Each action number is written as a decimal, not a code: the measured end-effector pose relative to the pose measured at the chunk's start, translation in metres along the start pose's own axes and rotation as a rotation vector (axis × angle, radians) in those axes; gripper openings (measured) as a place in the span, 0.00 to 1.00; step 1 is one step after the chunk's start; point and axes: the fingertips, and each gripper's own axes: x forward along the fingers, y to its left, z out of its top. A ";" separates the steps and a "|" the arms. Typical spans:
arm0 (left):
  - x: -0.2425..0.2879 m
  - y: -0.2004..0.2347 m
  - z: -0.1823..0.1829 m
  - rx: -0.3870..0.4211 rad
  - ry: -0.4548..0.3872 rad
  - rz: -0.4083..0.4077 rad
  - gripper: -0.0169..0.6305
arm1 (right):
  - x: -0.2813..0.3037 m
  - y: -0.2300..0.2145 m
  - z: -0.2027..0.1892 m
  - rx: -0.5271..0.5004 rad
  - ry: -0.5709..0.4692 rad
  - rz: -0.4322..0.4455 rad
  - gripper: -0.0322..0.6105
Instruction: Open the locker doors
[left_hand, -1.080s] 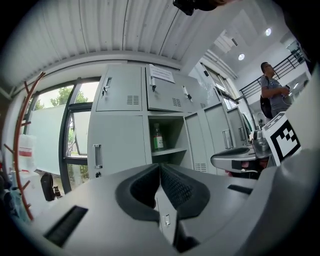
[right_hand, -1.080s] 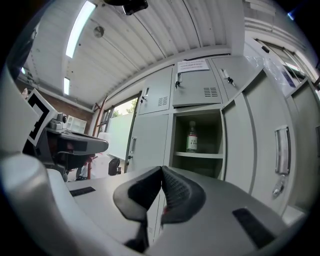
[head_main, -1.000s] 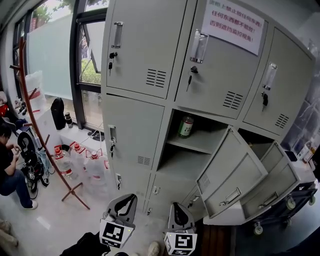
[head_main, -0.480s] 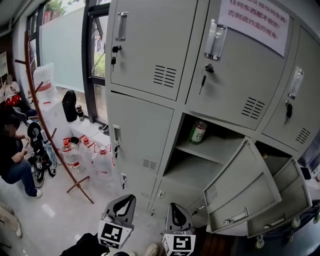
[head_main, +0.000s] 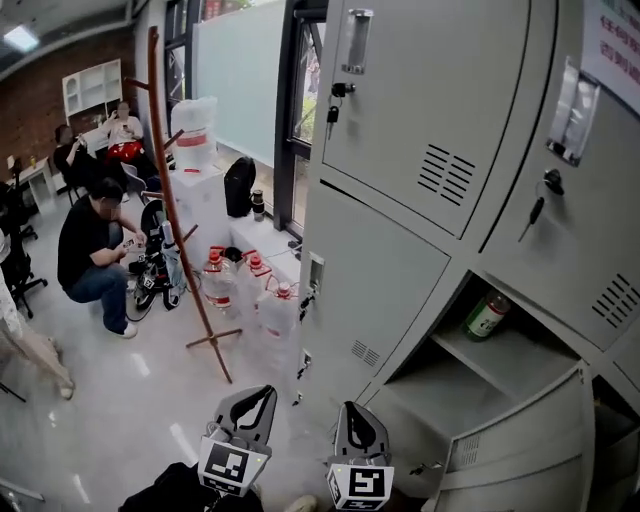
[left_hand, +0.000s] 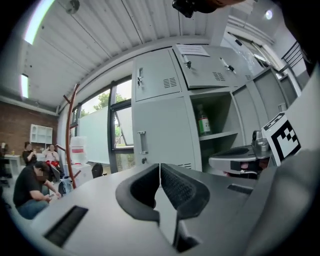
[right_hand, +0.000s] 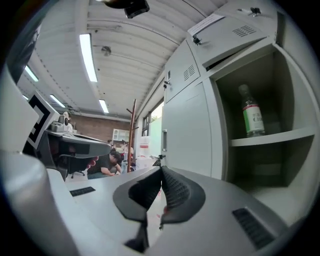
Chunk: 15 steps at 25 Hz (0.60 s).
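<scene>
Nearest, the left gripper (head_main: 252, 398) and the right gripper (head_main: 358, 412) are seen side by side at the bottom edge of the head view. The jaws of each are pressed together and nothing is gripped between them. Beyond them, and well apart from both, the grey lockers (head_main: 430, 90) are found. An open door (head_main: 530, 450) is swung out at the lower right, and the compartment (head_main: 440, 375) behind it is exposed. That compartment is divided by a shelf (head_main: 500, 355), on which a single green bottle (head_main: 487, 314) is stood upright near the back wall. To the left of this opening a closed door (head_main: 375, 275) is seen, with a handle (head_main: 316, 272) at its left edge. The doors of the top row are also shut, and a key (head_main: 333, 105) is left hanging in one lock. Just beside the lockers, on the floor, red-capped water jugs (head_main: 277, 315) are grouped at the foot of a wooden coat stand (head_main: 170, 200); their contents cannot be told. Farther off, a crouching person (head_main: 90, 245) is seen, and seated people (head_main: 120, 125) are made out by the brick wall.
</scene>
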 end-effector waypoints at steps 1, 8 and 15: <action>-0.002 0.008 -0.002 -0.001 0.017 0.028 0.07 | 0.007 0.005 -0.001 0.003 -0.001 0.029 0.08; 0.001 0.064 0.006 0.009 -0.057 0.157 0.07 | 0.060 0.028 0.010 -0.008 -0.031 0.122 0.08; 0.041 0.136 0.018 0.011 -0.122 0.125 0.07 | 0.136 0.042 0.040 -0.031 -0.077 0.062 0.07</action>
